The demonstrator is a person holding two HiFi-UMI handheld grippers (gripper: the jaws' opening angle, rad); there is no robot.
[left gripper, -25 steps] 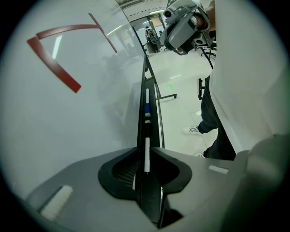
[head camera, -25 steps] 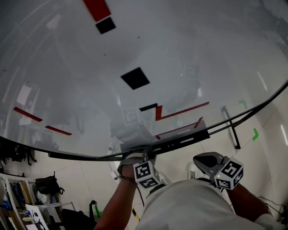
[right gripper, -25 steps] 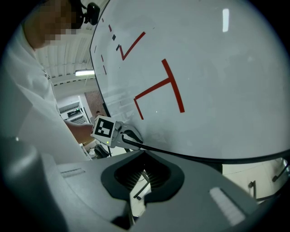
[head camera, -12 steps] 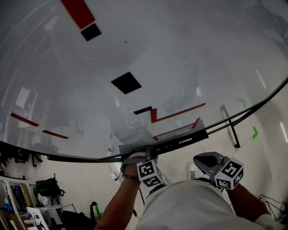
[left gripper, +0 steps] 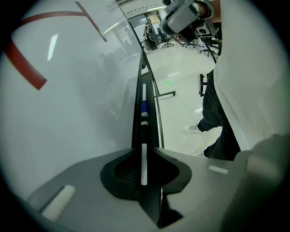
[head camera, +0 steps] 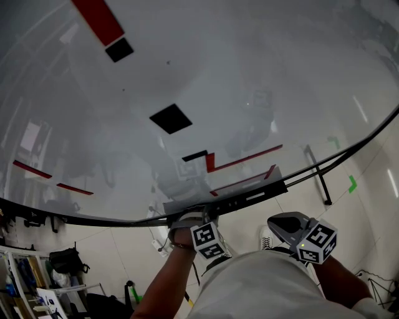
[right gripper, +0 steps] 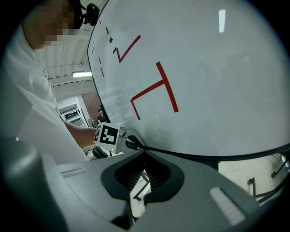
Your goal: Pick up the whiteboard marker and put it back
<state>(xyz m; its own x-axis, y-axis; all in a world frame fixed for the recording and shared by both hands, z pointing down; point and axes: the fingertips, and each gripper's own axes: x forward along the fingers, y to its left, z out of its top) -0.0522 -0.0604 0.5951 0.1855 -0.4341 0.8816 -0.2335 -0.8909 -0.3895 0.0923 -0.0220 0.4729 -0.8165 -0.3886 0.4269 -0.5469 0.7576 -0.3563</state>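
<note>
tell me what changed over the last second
The left gripper shifted slightly at the tray, and the whiteboard marker now reaches a little further back between its jaws. It still grips the marker. The right gripper stays back, open and empty.

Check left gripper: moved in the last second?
Yes. In its own view the whiteboard's red mark has slid toward the left edge, so the left gripper has likely edged forward along the marker tray.

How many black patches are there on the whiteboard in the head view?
3: a small black square below the red bar at upper left, a larger black square near the middle, a black strip beside the red zigzag. Others may lie outside the frame.
</note>
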